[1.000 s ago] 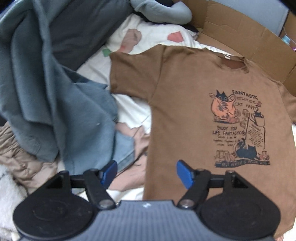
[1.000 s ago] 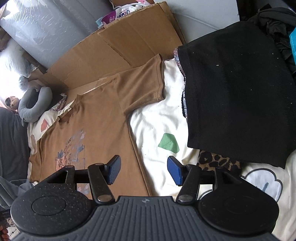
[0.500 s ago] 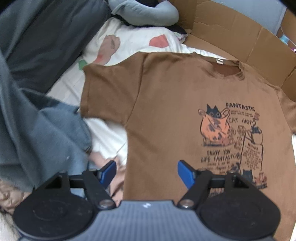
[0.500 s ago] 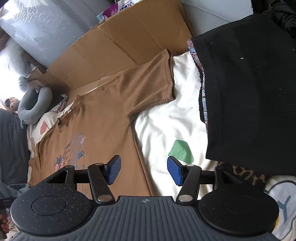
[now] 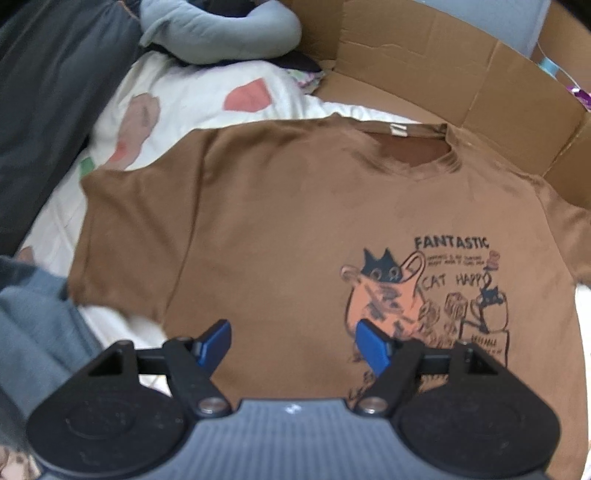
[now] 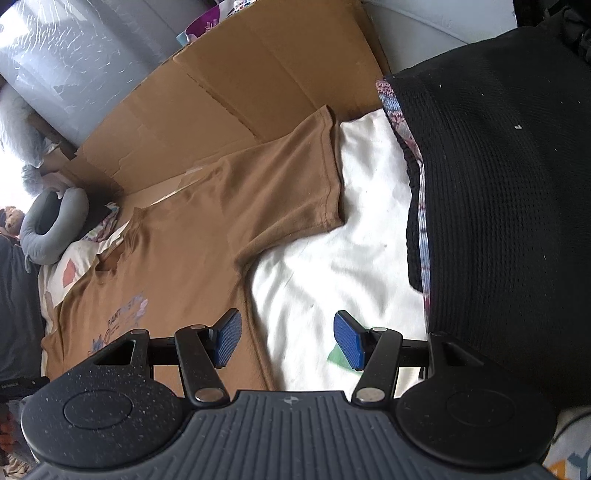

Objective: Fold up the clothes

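Note:
A brown T-shirt (image 5: 280, 229) with a cat print (image 5: 417, 295) lies flat and face up on a white patterned sheet (image 5: 184, 96). My left gripper (image 5: 293, 343) hovers over the shirt's body near its left sleeve (image 5: 122, 236); its jaws are opening and nothing is between them. In the right wrist view the same T-shirt (image 6: 177, 251) spreads to the left, one sleeve (image 6: 295, 177) reaching toward the far right. Over the shirt's side edge and the bare sheet (image 6: 332, 258), my right gripper (image 6: 288, 338) stands open and holds nothing.
A black knit garment (image 6: 498, 206) covers the right side over a patterned cloth. Flattened cardboard (image 5: 461, 74) lies beyond the collar. A grey neck pillow (image 5: 221, 29) sits at the far left, dark fabric (image 5: 44, 110) beside it. Grey-blue clothes (image 5: 33, 332) are heaped at left.
Both grippers have moved toward the collar end and come lower. The grey-blue heap has slid out of the left view and the shirt fills more of it. The left jaws stand slightly wider.

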### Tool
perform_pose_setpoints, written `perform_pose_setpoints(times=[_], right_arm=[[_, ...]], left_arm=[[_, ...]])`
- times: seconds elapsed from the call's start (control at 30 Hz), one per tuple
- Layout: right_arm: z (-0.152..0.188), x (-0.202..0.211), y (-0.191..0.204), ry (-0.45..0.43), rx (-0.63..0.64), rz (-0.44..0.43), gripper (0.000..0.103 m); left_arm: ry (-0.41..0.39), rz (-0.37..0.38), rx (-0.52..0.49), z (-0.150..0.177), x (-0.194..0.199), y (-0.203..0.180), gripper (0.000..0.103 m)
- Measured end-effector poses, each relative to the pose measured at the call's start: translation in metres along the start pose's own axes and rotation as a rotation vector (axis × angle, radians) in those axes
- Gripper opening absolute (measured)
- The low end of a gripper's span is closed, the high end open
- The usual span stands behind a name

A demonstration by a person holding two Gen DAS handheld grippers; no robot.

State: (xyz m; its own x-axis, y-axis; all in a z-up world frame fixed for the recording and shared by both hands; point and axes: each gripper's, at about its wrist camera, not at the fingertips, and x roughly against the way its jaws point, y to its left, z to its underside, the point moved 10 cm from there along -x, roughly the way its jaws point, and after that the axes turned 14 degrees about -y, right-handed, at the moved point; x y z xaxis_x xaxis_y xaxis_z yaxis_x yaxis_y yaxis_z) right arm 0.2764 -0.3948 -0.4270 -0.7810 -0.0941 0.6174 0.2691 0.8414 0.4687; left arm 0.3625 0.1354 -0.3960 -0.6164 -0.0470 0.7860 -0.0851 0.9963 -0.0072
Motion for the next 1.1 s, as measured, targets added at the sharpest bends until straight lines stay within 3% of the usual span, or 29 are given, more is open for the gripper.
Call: perform_pose_setpoints(times=[0.33, 0.47, 0.7, 1.1], right_arm=[[-0.005, -0.035, 0.001, -0.045, 0.038, 0.000, 0.062], [-0.006, -0.052, -0.006, -0.073, -0.020, 0.035, 0.061], [-0.009, -0.078, -0.011, -0.105, -0.086, 0.068, 0.061], [-0.028, -0.107, -0.027, -0.165, -0.212, 0.128, 0.057]], left_arm=[[-0.023, 0.042, -0.001, -0.001, -0.023, -0.028, 0.080], [-0.020, 0.053, 0.024, 0.010, -0.028, -0.038, 0.080], [-0.012, 0.086, -0.036, 0.028, -0.032, -0.060, 0.080], [0.008, 0.130, -0.048, 0.039, -0.042, -0.085, 0.080]])
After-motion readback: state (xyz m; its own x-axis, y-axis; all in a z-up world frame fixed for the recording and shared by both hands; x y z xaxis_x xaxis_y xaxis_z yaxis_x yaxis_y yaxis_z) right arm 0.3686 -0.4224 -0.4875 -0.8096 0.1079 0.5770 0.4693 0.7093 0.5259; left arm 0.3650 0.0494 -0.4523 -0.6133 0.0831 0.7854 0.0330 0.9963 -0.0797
